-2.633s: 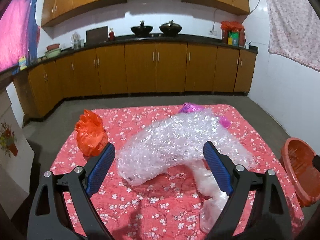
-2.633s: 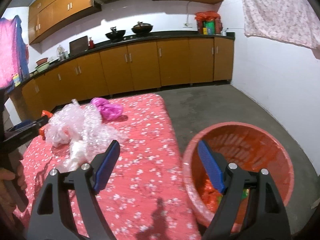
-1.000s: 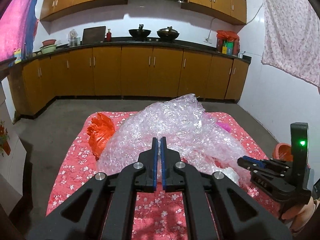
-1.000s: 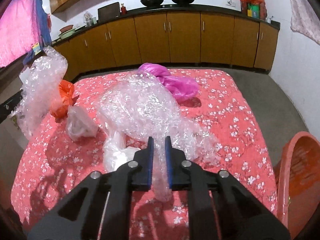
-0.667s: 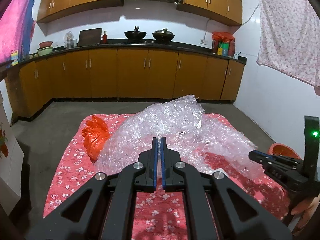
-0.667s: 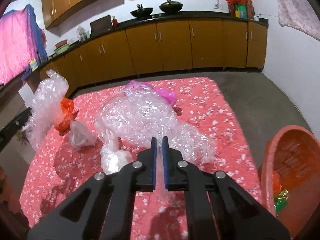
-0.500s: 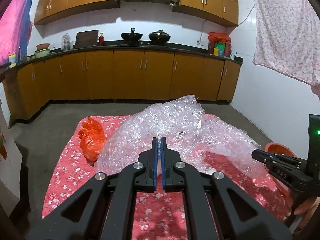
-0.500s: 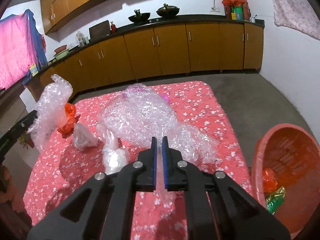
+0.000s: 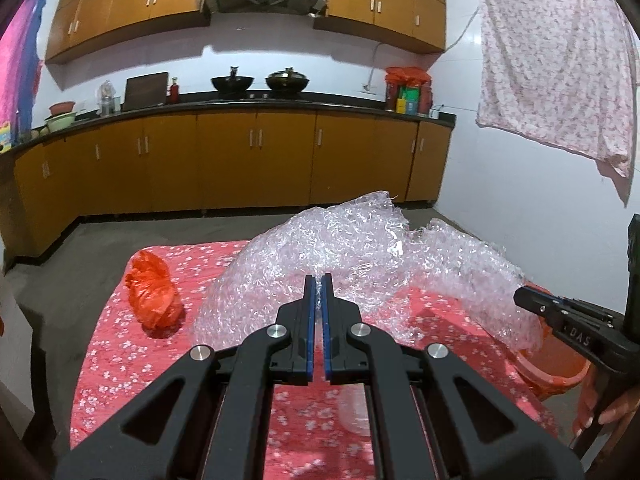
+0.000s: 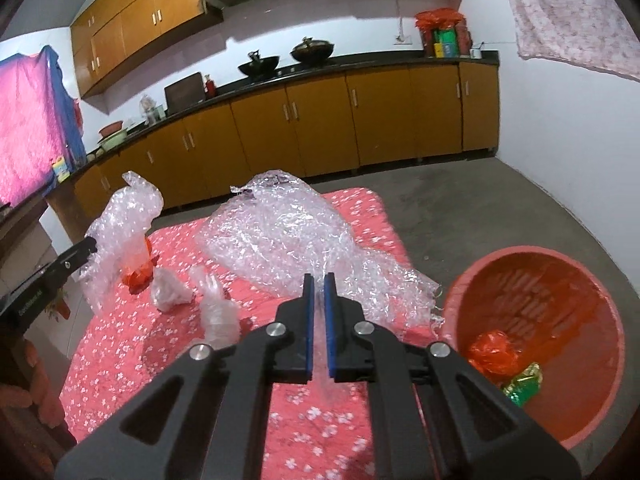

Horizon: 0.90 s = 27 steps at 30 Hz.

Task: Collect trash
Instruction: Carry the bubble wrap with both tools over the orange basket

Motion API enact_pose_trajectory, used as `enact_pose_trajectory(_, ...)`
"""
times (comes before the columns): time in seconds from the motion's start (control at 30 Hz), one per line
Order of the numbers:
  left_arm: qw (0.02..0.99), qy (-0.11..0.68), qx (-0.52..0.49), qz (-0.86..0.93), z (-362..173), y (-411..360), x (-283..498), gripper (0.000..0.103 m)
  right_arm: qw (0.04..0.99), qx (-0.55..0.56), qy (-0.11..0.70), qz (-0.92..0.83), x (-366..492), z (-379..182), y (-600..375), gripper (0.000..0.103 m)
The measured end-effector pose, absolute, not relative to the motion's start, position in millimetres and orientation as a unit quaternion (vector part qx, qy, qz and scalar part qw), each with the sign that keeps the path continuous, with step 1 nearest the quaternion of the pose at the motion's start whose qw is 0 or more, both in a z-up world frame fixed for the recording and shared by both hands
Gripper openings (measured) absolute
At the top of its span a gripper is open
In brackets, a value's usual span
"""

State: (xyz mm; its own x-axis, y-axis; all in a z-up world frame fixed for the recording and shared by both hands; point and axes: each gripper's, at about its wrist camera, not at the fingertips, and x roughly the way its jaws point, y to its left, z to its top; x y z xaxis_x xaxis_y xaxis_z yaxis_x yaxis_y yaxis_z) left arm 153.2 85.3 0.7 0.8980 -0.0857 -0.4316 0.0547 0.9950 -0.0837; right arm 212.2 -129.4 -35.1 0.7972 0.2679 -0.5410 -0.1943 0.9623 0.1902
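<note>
Bubble wrap (image 9: pixel 352 252) lifted higher; both claws clenched on it; basin (image 10: pixel 600 304) holds wrappers (image 10: pixel 504 364).

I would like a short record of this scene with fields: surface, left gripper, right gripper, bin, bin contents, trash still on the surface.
surface: table with red floral cloth
left gripper: shut on bubble wrap
right gripper: shut on the same bubble wrap, near its other end
bin: orange basin on the floor beside the table
bin contents: red bag, green-gold wrapper
trash still on the surface: orange plastic bag, two small clear bags
</note>
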Motion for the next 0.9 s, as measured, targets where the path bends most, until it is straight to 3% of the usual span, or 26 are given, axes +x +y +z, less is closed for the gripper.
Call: enact_pose_trajectory(0.9,0.957,0.227,-0.022,-0.177,5.8,-53.7,165.9,0.003,0.956,0.116,0.267,-0.037,167.9,-31.4,-279.1,0.006)
